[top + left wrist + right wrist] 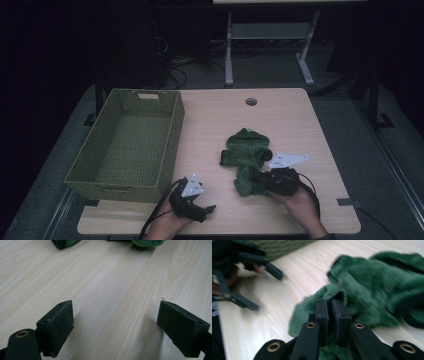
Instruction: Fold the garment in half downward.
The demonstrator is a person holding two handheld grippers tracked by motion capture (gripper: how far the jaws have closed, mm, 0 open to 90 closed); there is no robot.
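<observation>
Nearest the camera: right gripper (331, 305), jaws nearly together, pinching a fold of the green fleece garment (372, 287). Rest of the garment spreads ahead & to the right of those jaws, flat on the table (280, 107). In the high view the right gripper (256, 177) bites the garment's (246, 155) near hem. Left gripper (210, 208) sits off to the side, jaws wide apart w/ nothing between, just bare wood. Basket (173, 131) beyond the left gripper. Garment looks soft, light, floppy; prob. sags & trails when lifted. Not fragile or slippery. Best taken at a thick hem or bunched fold, not a single layer.
</observation>
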